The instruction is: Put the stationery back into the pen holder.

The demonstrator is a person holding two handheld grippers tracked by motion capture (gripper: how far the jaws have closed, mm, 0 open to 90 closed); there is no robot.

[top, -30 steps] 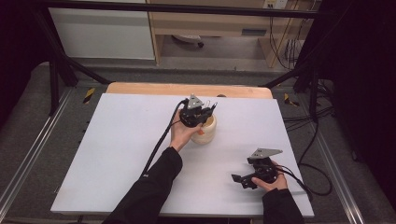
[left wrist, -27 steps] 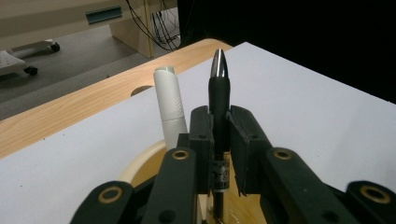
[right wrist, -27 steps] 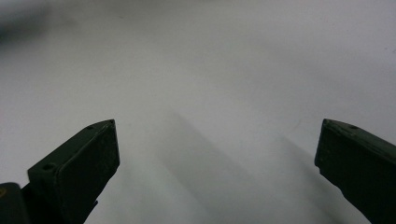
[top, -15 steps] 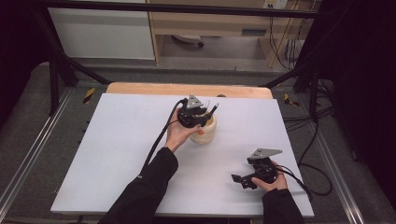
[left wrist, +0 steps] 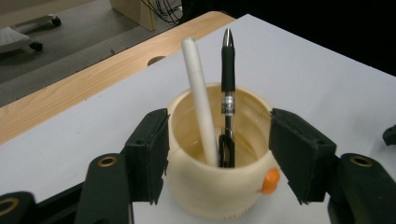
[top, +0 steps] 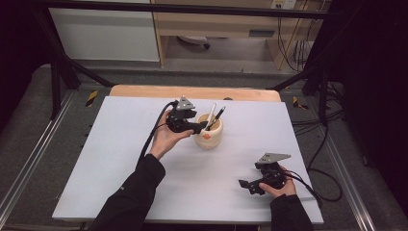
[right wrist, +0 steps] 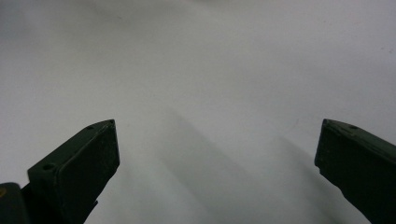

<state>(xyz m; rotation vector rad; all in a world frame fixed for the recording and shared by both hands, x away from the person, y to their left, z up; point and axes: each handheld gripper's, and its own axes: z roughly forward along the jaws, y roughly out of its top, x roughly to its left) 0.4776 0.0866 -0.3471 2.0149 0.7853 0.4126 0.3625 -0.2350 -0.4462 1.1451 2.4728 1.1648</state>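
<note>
A cream cup (top: 209, 137) with an orange spot (left wrist: 270, 181) stands mid-table. A white pen (top: 211, 114) and a black pen (top: 217, 117) lean upright inside it; the left gripper view shows the white pen (left wrist: 198, 88) left of the black pen (left wrist: 227, 79). My left gripper (top: 198, 128) is just left of the cup. Its jaws have just been opening and now stand on either side of the cup's near wall (left wrist: 210, 186) without pressing on it. My right gripper (top: 245, 186) rests near the front right, open (right wrist: 217, 140) over the bare white surface.
The white tabletop (top: 120, 159) has a wooden strip (top: 144, 91) along its far edge. Black cables trail from both grippers, the right one looping off the right edge (top: 322, 187). Dark frame rails run along both sides.
My left gripper has drawn back to the left and up from over the cup, and its jaws have opened. Both pens now show standing in the cup. The right gripper has not moved.
</note>
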